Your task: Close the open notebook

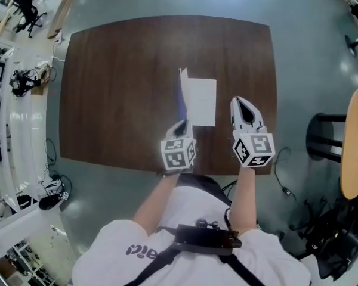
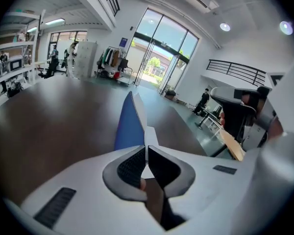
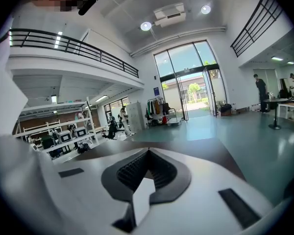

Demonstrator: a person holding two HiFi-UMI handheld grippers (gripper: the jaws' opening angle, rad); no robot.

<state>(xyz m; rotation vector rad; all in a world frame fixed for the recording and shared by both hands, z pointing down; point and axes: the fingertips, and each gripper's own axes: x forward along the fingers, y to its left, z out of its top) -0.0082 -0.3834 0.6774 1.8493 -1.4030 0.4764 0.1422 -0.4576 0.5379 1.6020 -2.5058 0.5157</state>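
Notebook point(image 1: 201, 103) lies open near the middle of the brown table point(image 1: 119, 88), toward the person's edge. Its white page lies flat, face up. Its blue cover point(image 1: 182, 97) stands roughly upright along the page's left side.

Left gripper point(image 1: 181, 126) is at the near end of the upright cover. In the left gripper view the jaws point(image 2: 146, 151) are drawn narrow, with the thin edge of the cover point(image 2: 129, 126) pinched between the pads. The cover rises straight ahead of the jaw tips, blue face to the left and pale inner face to the right.

Right gripper point(image 1: 243, 103) is over the table just right of the page, apart from the notebook and not touching it. In the right gripper view its jaws point(image 3: 148, 153) meet at the tips with nothing between them. That view looks out over the far part of the table into the hall, and the notebook is not in it.
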